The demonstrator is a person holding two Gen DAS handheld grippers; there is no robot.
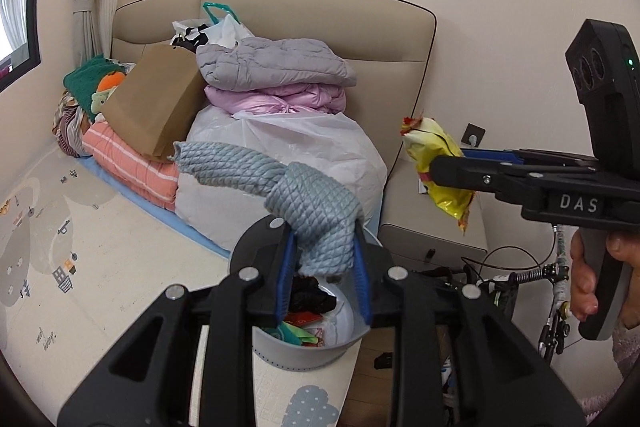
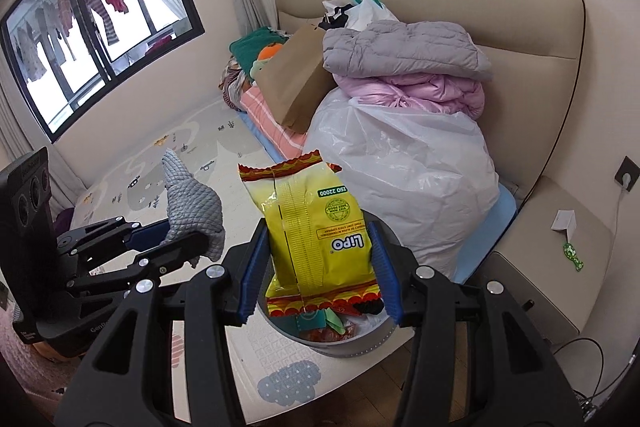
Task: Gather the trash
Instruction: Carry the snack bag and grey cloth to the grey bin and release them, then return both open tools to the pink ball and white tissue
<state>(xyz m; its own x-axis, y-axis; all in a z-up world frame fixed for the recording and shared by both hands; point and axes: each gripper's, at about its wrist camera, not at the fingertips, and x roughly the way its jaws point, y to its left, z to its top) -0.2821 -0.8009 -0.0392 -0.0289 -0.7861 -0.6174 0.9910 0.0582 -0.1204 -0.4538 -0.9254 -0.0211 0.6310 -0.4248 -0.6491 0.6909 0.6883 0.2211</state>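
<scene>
The right claw grips a yellow snack wrapper across its width, the wrapper's long axis standing upright between the jaws. Directly beneath the wrapper's lower edge sits the open grey trash bin, already holding scraps, so the drop looks to be straight down. The left claw pinches a blue-grey cloth, also above the bin, with the right claw the likelier to release first.
</scene>
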